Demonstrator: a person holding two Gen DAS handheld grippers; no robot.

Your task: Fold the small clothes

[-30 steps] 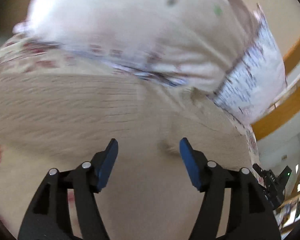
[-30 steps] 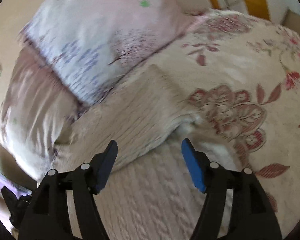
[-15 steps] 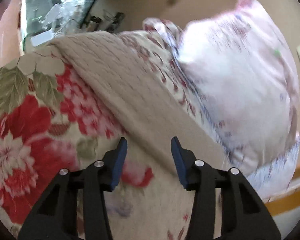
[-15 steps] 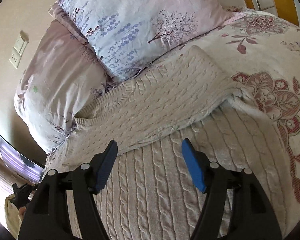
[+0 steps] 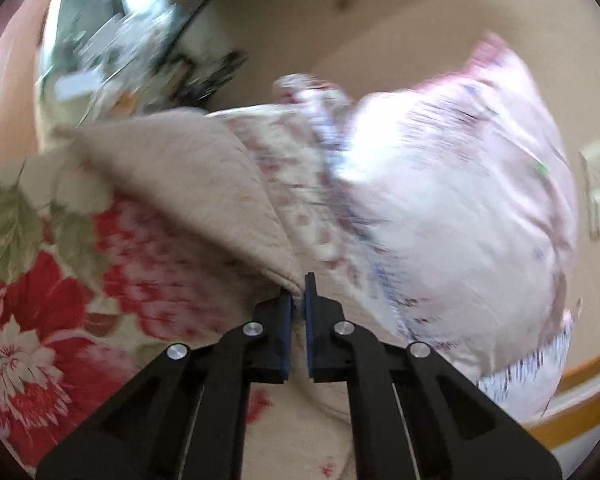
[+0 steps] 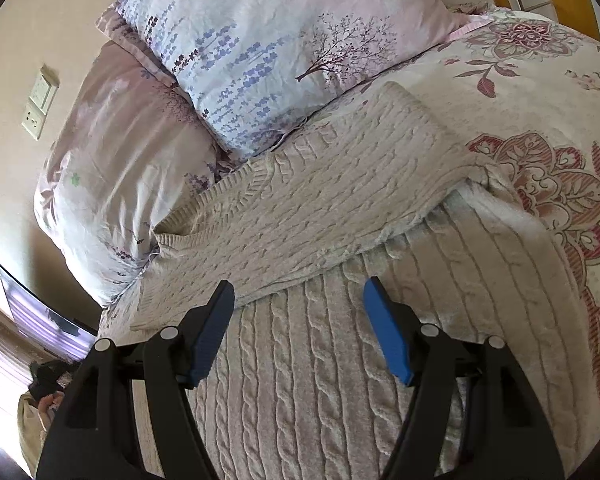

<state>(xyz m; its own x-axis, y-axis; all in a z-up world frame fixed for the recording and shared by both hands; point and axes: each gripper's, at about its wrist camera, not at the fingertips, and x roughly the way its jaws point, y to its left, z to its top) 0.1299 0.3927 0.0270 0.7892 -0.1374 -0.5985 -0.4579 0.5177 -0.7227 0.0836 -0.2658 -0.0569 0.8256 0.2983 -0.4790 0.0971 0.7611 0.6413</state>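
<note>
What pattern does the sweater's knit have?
Cable knit, in pale beige sweater; clearest in the right wrist view.

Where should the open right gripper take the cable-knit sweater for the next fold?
Probably at the free edge of the folded-over flap of the cable-knit sweater, just ahead of the right gripper. Come low from the near side: that edge lies raised on the layer below, so one finger can slide under it.
</note>
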